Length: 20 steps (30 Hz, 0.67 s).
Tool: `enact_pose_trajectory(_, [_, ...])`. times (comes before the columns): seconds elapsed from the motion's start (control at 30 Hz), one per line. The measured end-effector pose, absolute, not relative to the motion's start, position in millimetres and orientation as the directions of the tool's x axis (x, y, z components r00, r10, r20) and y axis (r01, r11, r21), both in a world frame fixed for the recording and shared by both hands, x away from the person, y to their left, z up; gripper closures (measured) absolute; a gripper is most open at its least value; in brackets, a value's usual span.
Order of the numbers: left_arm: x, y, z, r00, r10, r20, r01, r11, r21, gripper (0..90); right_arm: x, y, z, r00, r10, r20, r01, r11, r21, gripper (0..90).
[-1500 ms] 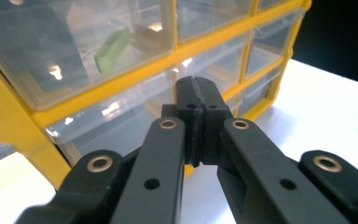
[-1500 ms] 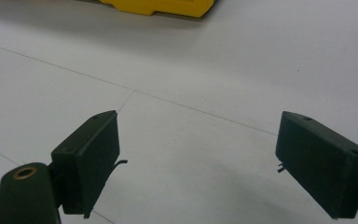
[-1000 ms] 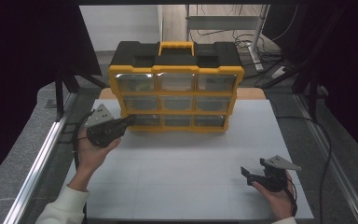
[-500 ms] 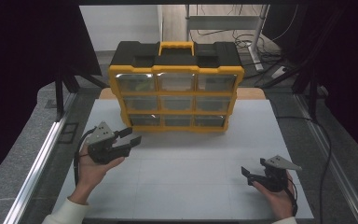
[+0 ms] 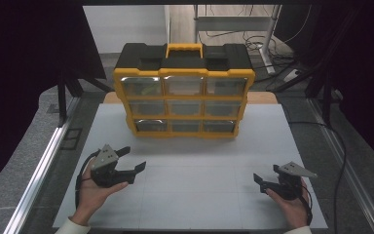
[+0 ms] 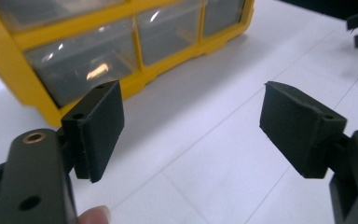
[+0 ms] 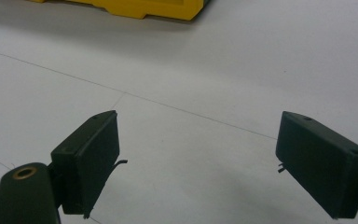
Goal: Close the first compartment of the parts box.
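With both the left gripper [image 5: 135, 159] and right gripper [image 5: 267, 173] gaping empty over the surface [image 5: 199, 190], the organizer [image 5: 182, 90] looks rigid, bulky, likely heavy. Its slick clear drawers [image 5: 151, 125] want a pinch at the front lip; the left jaws have just been opening on nothing.

A yellow-and-black drawer organizer [image 5: 182, 92] stands upright at the table's far middle, drawers shut.

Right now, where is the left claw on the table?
In the high view, the left claw is at the near left of the white table, in front of the yellow drawer organizer, apart from it.
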State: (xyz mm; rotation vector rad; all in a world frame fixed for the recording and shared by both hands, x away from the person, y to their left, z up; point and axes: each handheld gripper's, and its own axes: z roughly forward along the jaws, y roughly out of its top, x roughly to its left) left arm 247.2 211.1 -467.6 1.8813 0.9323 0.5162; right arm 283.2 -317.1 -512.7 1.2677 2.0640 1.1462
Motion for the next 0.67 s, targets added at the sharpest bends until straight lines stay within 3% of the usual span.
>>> enact_pose_trajectory(0.27, [240.2, 215.2, -492.5, 0.613, 0.789, -0.043, 0.417, -0.277, 0.865, 19.3, 283.3, -315.0, -512.5, -0.492, 0.870, 0.030, 0.486, 0.247, 0.838, 13.4])
enact_pose_trajectory(0.67, [242.1, 216.5, -494.5, 0.603, 0.797, -0.041, 0.416, -0.270, 0.868, 18.7, 282.9, -313.6, -512.2, -0.506, 0.862, 0.025, 0.478, 0.256, 0.840, 13.2])
